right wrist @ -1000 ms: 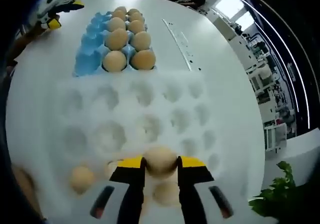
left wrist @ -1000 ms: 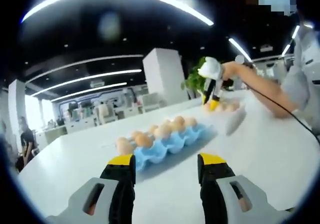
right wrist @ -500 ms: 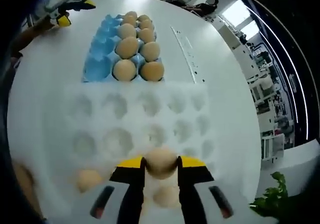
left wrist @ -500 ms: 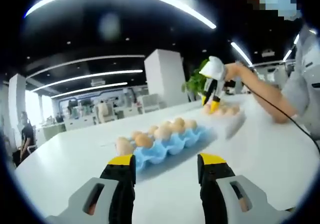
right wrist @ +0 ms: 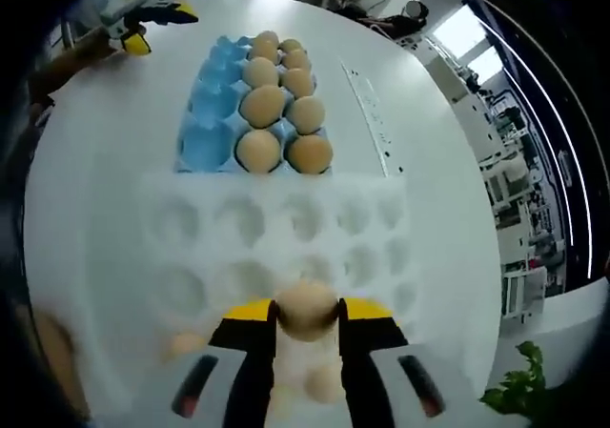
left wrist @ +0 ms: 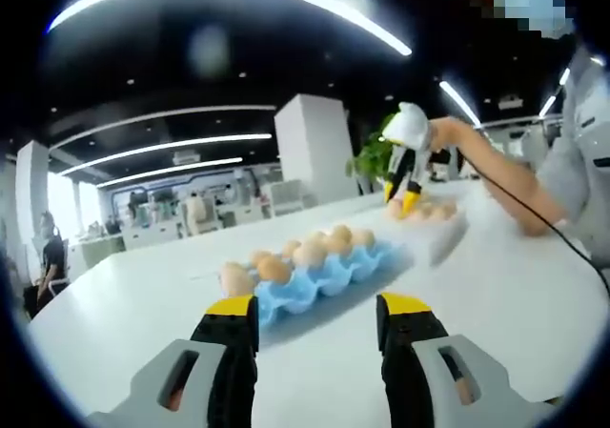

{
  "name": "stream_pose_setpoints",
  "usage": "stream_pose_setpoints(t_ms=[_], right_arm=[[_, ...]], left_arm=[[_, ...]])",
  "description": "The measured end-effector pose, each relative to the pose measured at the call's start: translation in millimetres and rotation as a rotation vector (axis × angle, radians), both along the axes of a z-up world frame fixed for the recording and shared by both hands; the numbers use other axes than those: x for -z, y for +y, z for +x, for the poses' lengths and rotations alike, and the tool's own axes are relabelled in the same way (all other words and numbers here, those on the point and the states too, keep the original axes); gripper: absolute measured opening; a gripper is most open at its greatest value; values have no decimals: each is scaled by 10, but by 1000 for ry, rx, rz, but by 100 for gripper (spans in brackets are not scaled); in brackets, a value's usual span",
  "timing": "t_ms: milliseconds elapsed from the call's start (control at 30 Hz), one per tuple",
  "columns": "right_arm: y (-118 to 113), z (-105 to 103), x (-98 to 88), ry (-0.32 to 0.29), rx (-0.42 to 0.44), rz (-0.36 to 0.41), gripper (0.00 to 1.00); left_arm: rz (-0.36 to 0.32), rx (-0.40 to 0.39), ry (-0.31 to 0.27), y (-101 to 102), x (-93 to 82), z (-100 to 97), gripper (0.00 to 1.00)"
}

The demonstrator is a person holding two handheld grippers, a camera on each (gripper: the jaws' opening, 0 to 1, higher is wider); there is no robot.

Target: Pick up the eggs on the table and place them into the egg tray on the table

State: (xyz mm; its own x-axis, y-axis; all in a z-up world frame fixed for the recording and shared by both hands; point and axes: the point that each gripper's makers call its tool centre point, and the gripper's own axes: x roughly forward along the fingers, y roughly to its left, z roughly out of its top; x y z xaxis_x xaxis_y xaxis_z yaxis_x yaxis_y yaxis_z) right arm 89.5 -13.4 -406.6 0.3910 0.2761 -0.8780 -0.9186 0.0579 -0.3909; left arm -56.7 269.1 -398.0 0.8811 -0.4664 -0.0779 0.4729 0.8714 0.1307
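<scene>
Clearly the right gripper (right wrist: 307, 315) clamps an egg (right wrist: 307, 308) above the white tray (right wrist: 381, 247) for placing, while the left gripper (left wrist: 318, 306) waits open-jawed.

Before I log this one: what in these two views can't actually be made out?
- Right gripper view: whether the egg held by the right gripper touches the white tray; its underside is hidden.
- Right gripper view: eggs near the bottom edge are blurred, so their count is unclear.
- Left gripper view: the blue tray is seen side-on, hiding its empty cups.
- Left gripper view: eggs under the distant right gripper are too small to count.
</scene>
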Motion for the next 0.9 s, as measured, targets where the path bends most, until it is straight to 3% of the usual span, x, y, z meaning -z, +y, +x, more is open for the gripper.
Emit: stream_pose_setpoints(t_ms=[900], right_arm=[[400, -170, 29, 20, -131, -21, 27]], left_arm=[[11, -6, 3, 9, 8, 8, 49]])
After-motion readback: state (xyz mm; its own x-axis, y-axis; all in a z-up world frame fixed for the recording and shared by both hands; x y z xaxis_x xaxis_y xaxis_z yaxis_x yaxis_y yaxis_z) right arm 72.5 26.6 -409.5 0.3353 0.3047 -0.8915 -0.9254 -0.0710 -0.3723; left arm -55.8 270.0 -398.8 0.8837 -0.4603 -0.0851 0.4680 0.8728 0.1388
